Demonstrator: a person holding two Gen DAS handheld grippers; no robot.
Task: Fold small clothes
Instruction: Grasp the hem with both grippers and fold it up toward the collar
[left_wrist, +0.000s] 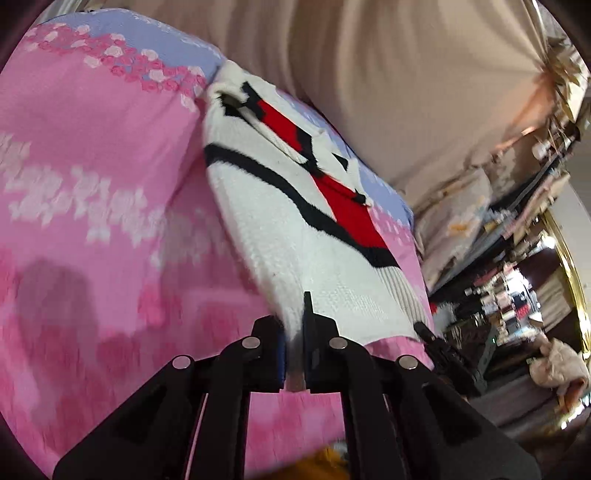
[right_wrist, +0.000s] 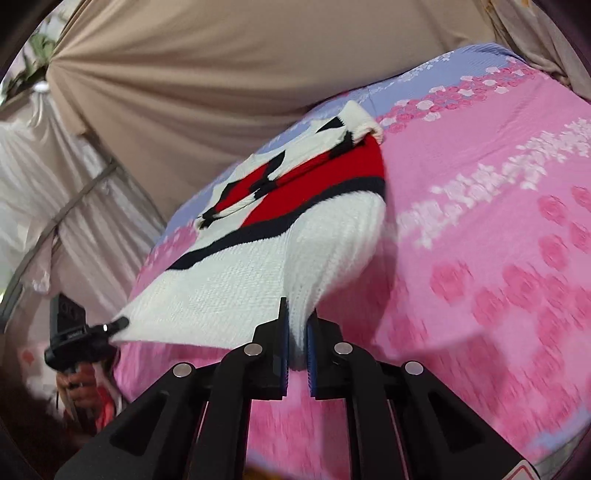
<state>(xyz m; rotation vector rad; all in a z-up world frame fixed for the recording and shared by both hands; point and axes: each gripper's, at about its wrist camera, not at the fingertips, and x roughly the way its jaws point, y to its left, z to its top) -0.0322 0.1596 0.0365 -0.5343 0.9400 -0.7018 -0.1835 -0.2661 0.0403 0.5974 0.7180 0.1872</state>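
Left gripper (left_wrist: 294, 332) clenched on the near white hem of the sweater (left_wrist: 295, 206); right gripper (right_wrist: 297, 332) likewise pinching the hem. Sweater (right_wrist: 236, 273), white with red and black, stretched from lower centre toward frame centre over the pink bedspread (left_wrist: 92, 184), hem lifted.

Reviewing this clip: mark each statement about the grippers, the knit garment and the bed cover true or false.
1. Both grippers pinch the white knit sweater. True: left gripper, right gripper.
2. The sweater is plain white. False: it has red patches and black stripes.
3. The bedspread is green. False: pink with a floral print.
4. The sweater's near edge is lifted off the bedspread. True.
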